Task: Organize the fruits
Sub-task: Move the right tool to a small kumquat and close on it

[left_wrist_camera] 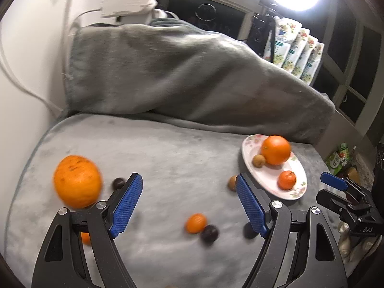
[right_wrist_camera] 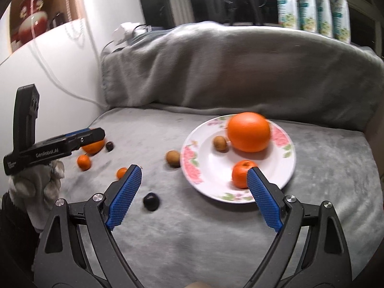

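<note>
A floral plate [right_wrist_camera: 283,175] holds a big orange [right_wrist_camera: 248,132], a small mandarin [right_wrist_camera: 241,172] and a brown longan [right_wrist_camera: 219,143]; the plate also shows in the left wrist view [left_wrist_camera: 268,177]. Loose on the grey blanket lie a large orange [left_wrist_camera: 76,181], a small mandarin [left_wrist_camera: 195,223], dark plums [left_wrist_camera: 209,233] [left_wrist_camera: 118,183] [right_wrist_camera: 151,201] and a brown fruit [right_wrist_camera: 173,158]. My left gripper [left_wrist_camera: 188,204] is open and empty above the loose mandarin. My right gripper [right_wrist_camera: 193,189] is open and empty at the plate's near-left edge.
A grey blanket [right_wrist_camera: 216,240] covers the seat and the backrest [left_wrist_camera: 180,72]. A white wall with a cable [left_wrist_camera: 21,84] is on the left. Packets [right_wrist_camera: 312,4] line the window sill. The other gripper shows at the left of the right wrist view [right_wrist_camera: 55,145].
</note>
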### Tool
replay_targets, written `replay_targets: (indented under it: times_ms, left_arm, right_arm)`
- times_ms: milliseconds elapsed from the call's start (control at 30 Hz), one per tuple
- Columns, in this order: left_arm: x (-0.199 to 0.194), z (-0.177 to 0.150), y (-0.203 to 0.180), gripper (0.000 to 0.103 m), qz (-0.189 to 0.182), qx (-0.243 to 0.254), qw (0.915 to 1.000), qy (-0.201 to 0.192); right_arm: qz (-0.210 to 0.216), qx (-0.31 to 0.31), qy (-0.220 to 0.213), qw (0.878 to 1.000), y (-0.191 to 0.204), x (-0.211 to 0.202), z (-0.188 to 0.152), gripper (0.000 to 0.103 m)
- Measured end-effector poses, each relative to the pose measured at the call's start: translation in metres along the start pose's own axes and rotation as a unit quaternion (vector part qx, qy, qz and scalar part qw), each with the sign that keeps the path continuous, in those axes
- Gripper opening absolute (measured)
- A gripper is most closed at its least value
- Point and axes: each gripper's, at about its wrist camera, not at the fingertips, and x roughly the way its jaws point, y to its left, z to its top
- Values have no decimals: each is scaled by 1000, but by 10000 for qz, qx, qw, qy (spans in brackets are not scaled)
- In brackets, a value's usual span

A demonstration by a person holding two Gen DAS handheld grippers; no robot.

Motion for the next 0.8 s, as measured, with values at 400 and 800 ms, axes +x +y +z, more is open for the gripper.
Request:
replay_targets:
  times_ms: [400, 800]
  left_arm:
    - [-27, -24, 43, 80, 383, -279, 9988, -75]
    - [-35, -54, 88, 73, 510, -784, 9956, 90]
  right_arm:
    - [581, -663, 535, 9947, 55, 39, -3, 66]
    - [941, -1316, 1215, 9793, 108, 93, 0, 56]
